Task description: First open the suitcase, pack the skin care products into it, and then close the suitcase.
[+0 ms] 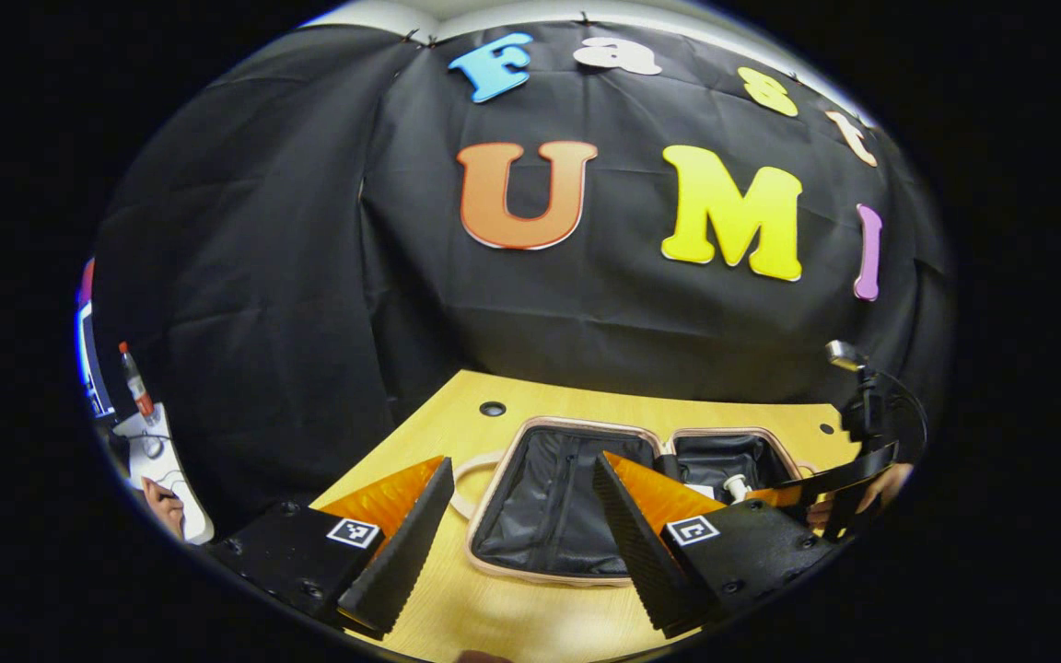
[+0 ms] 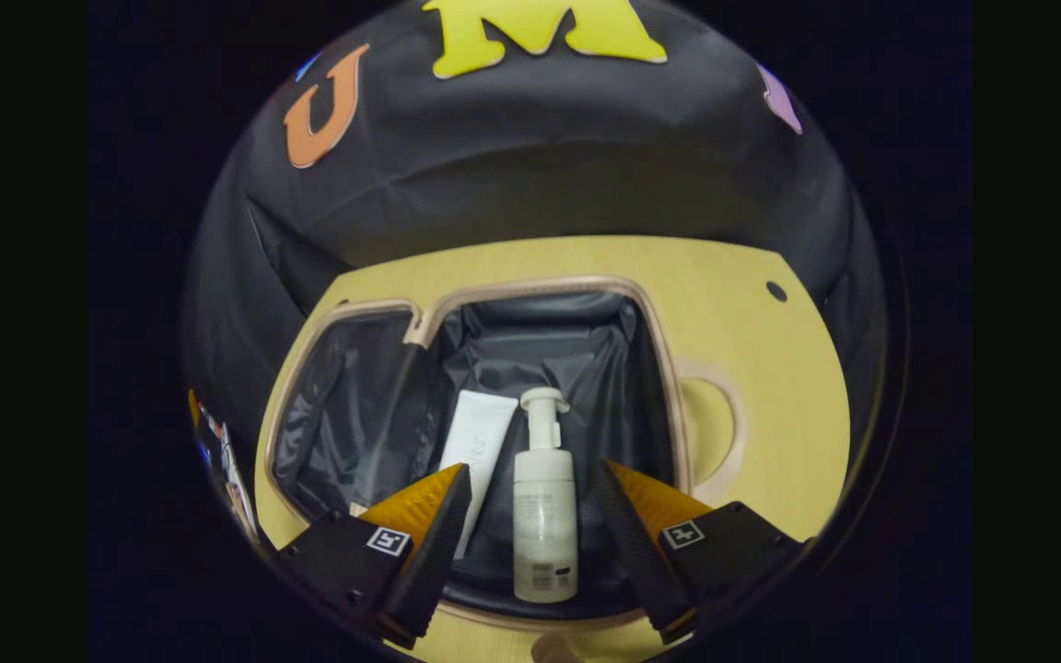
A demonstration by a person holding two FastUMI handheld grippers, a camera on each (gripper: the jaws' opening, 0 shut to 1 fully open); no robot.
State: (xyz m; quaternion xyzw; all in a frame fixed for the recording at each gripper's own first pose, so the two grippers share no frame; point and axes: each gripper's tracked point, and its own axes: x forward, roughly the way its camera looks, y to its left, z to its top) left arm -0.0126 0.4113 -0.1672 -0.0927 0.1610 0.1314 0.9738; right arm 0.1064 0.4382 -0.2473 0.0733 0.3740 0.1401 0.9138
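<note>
- The suitcase (image 2: 530,304) lay open flat on the table (image 2: 752,368), both halves lined in dark fabric. In the right gripper view, the pump bottle (image 2: 544,525) and the white tube (image 2: 477,442) lay side by side in the right-hand half, the tube just left of the bottle.
- The right gripper (image 2: 535,529) hung above that half with its fingers spread wide, one on each side of the bottle and touching nothing. Judged from this, the bottle had been set down, but if a finger brushed it during withdrawal the bottle could roll against the tube or toward the rim.
- The bottle's pump head (image 2: 544,405) pointed into the compartment. If it rolled up against a wall, the lid could press on the pump at closing and squeeze product out.
- The left gripper (image 1: 526,529) was also spread wide and holding nothing, low over the table at the near edge of the other half (image 1: 553,502). Closing would likely fall to it, and a poor hold on the thin pink rim (image 1: 494,488) could let the half slip and drop back.
- In the left gripper view the right gripper (image 1: 848,488) and its hand stood over the far half. Folding the case before it cleared could trap it.
- Whether more products waited outside the case could not be told.
</note>
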